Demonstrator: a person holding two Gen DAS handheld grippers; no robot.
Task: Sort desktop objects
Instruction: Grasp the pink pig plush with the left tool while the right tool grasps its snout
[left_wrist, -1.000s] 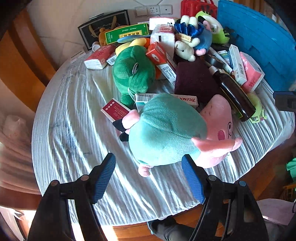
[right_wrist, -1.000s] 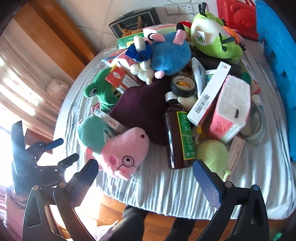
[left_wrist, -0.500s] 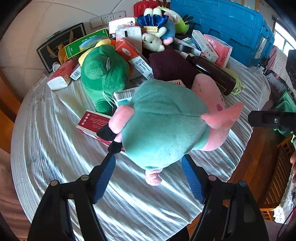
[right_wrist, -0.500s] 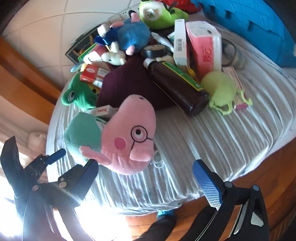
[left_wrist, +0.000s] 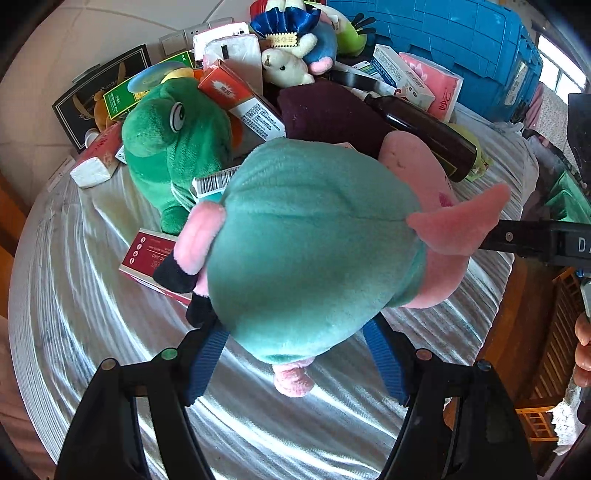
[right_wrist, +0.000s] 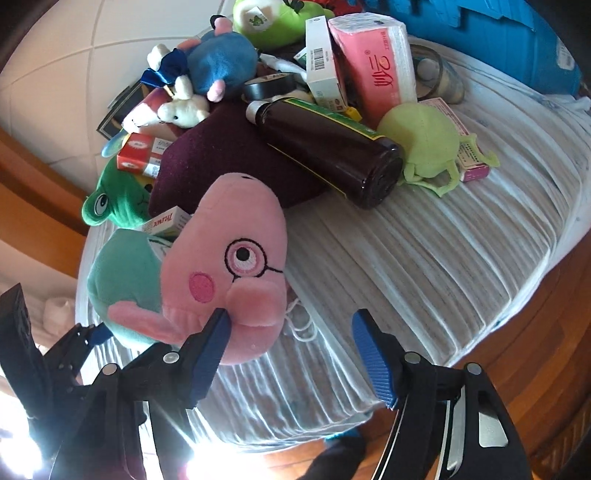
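**Plush pig being approached by both grippers**

Teal-bodied pig plush (left_wrist: 310, 258) is being straddled by the left gripper (left_wrist: 295, 354), jaws apart, pads not visibly pressing. Its pink head is being touched by one finger of the closing right gripper (right_wrist: 291, 354). Beyond, toys, boxes and a brown bottle (right_wrist: 325, 147) are lying piled, unsorted.

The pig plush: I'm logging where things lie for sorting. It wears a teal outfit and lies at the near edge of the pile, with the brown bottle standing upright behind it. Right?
Not quite. In the right wrist view the brown bottle lies on its side, resting on the dark purple cloth, not upright. The rest holds: the pig plush wears teal and lies at the pile's near edge.
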